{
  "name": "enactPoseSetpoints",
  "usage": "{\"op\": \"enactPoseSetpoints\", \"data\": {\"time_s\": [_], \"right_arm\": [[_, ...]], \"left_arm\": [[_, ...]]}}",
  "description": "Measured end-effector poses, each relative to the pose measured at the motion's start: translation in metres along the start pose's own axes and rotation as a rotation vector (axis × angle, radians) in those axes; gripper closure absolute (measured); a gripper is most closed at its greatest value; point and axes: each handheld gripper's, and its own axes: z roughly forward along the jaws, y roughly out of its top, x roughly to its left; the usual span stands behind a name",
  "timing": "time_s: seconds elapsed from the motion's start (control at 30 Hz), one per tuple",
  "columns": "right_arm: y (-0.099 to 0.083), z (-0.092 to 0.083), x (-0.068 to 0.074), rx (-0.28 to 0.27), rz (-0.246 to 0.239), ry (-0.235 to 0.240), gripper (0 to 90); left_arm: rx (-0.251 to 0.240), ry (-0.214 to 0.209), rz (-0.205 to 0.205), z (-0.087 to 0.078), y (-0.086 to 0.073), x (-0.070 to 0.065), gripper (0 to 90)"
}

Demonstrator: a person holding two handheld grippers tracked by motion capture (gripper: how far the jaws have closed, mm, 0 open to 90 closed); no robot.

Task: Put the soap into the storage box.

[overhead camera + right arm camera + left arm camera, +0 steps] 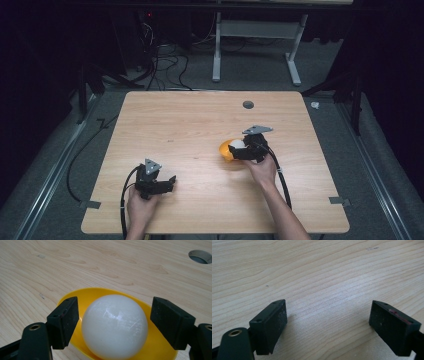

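Observation:
A white ball rests in a shallow yellow bowl on the wooden table; in the high view the bowl sits right of centre with the ball in it. My right gripper is open, its two black jaws standing either side of the ball with small gaps to it. From above, the right gripper sits right over the bowl's right side. My left gripper is open over bare wood, and it lies at the front left of the table.
The wooden table has a round cable hole near its far edge, also seen as the hole beyond the bowl. Black cables trail from both grippers toward the front edge. Tape tabs mark the table's front corners.

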Motion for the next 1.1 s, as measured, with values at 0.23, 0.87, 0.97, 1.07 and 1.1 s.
{"op": "enactPoseSetpoints", "data": {"time_s": [0.23,0.87,0.97,1.07,1.1], "right_arm": [[0.001,-0.006,0.0,-0.019,0.0,0.002,23.8],[0.002,-0.031,-0.008,-0.091,0.016,-0.006,25.5],[0.001,-0.037,-0.009,-0.099,0.019,-0.011,25.9],[0.001,-0.042,-0.011,-0.107,0.021,-0.02,26.6],[0.001,-0.042,-0.011,-0.107,0.021,-0.02,26.6]], "left_arm": [[0.0,0.0,0.0,0.0,0.0,0.0,15.2],[0.0,0.0,0.0,0.0,0.0,0.0,15.3],[0.0,0.0,0.0,0.0,0.0,0.0,15.3],[0.0,0.0,0.0,0.0,0.0,0.0,15.3],[0.0,0.0,0.0,0.0,0.0,0.0,15.3]]}}
